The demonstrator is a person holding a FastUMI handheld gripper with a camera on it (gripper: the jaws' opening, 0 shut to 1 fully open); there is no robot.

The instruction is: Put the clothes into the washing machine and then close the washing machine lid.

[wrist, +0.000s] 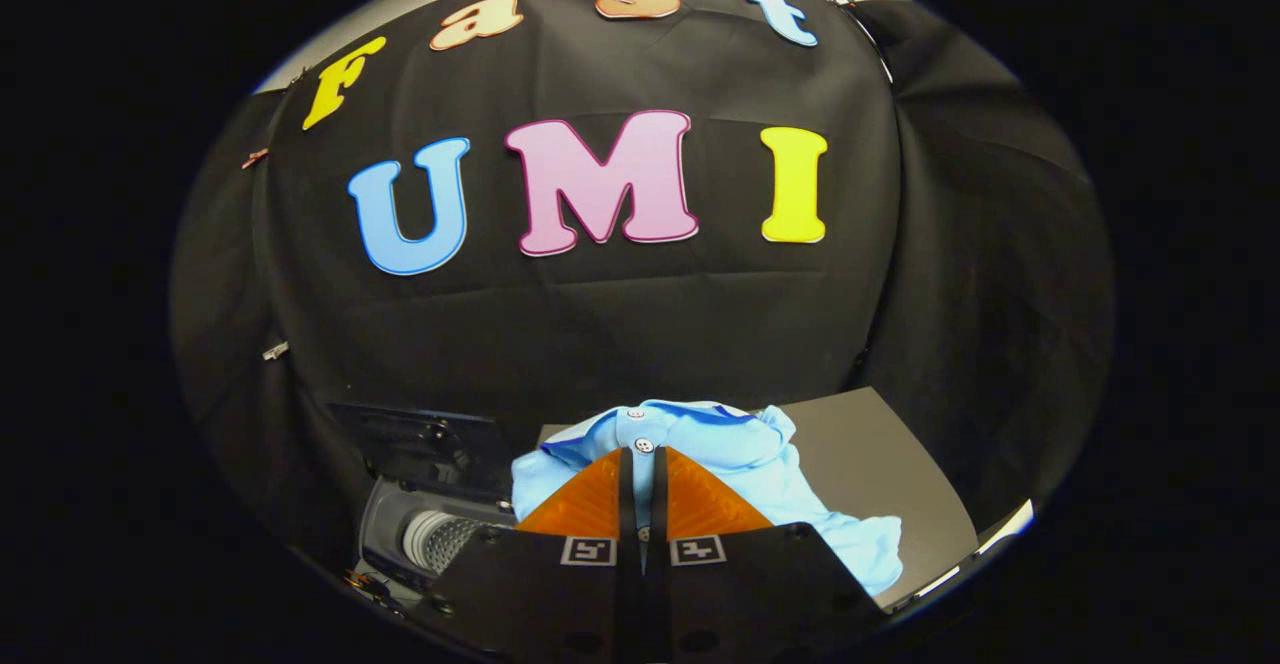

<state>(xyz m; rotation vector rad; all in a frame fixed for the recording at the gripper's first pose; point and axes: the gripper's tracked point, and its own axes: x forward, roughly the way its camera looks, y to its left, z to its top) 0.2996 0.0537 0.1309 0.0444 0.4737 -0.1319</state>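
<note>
A light blue shirt (740, 454) with white buttons hangs bunched around my gripper (642, 459). Both fingers are pressed together on a fold of its cloth near the button placket. The shirt drapes to the right of the fingers over a dark grey flat surface (880, 464). To the left and below the fingers stands the washing machine (400, 534) with its dark lid (420, 439) raised at the back. Inside its opening I see the perforated metal drum (440, 539).
The black cloth wall rises close behind the machine and the grey surface. A pale edge (990, 539) runs along the grey surface's right front side.
</note>
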